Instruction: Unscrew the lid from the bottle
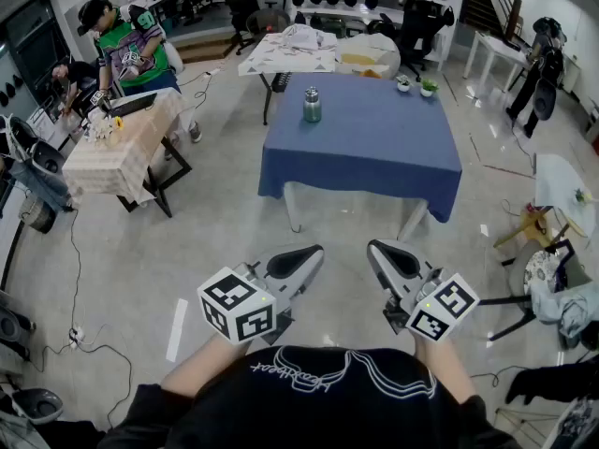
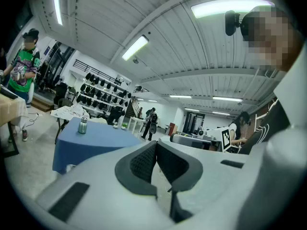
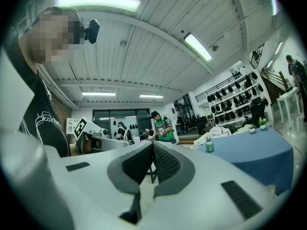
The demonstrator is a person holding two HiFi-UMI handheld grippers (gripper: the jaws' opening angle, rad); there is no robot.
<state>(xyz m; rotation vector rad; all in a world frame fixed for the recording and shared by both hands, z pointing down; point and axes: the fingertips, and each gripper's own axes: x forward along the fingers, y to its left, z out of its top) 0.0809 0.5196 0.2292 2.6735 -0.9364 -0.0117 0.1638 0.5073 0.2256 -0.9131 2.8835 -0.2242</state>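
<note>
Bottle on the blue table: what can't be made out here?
- Bottle: far off and tiny in every view; whether its lid is tight or loosened can't be told.
- Two small pots on the blue table: head view, too small to tell their contents.

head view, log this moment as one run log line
phase: not started | bottle: upright on blue table, lid on | left hand-held gripper: shut, empty | right hand-held gripper: shut, empty

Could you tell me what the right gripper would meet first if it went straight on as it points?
The way looks free nearby: the right gripper points towards the distant person in a green top, though depth is unclear.
</note>
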